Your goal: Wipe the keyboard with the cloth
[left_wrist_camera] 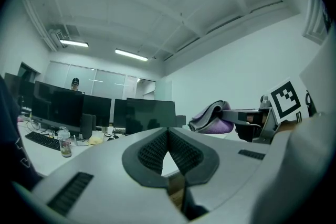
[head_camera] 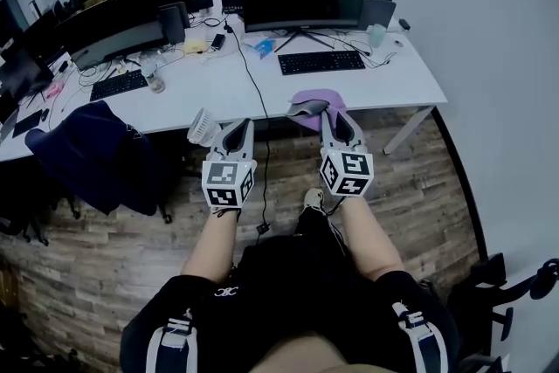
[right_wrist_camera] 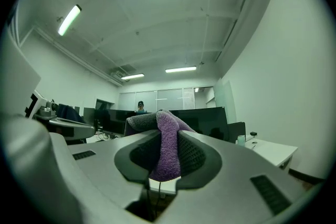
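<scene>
Two tools, one cloth, at least two black keyboards. Right tool clamps the cloth — fluffy purple pile, grey on one face, bulging over the ribbed dark pads. Left tool just beside it, jaw tips pressed together, nothing between. Nearer keyboard — flat, rectangular — lies on the smooth white tabletop ahead of the right tool, well apart from the cloth. Second keyboard sits far off the left tool's left.
</scene>
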Motion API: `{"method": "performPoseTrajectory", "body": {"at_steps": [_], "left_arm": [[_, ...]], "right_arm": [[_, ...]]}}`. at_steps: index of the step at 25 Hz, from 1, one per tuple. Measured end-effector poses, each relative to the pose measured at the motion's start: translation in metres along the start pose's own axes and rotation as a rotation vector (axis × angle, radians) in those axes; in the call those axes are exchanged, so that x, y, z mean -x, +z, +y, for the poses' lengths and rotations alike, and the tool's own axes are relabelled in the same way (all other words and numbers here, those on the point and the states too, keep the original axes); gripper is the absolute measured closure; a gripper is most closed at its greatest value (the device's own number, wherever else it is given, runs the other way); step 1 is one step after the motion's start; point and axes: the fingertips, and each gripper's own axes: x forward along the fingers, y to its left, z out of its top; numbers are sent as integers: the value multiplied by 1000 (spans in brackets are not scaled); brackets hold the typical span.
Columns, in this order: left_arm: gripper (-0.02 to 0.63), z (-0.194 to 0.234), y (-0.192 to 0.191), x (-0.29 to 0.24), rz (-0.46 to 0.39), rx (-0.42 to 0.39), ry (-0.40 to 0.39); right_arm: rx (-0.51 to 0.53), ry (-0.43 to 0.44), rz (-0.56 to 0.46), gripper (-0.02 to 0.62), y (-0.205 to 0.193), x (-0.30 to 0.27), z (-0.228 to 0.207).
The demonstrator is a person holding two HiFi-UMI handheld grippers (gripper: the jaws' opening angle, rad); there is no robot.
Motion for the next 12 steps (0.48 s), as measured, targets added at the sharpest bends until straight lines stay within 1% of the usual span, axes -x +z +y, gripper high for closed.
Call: {"method": "performPoseTrajectory", "body": {"at_steps": [3, 6, 12], "left_arm": [[592, 8, -4, -28, 8, -6, 7], [592, 13, -9, -69, 22, -13, 11], [592, 19, -17, -182, 47, -16, 35]], "right_arm": [[-10, 6, -6, 500, -8, -27, -14], [-28, 7, 2, 500, -20, -65, -38], [-28, 40, 18, 501, -39, -159, -102]]}}
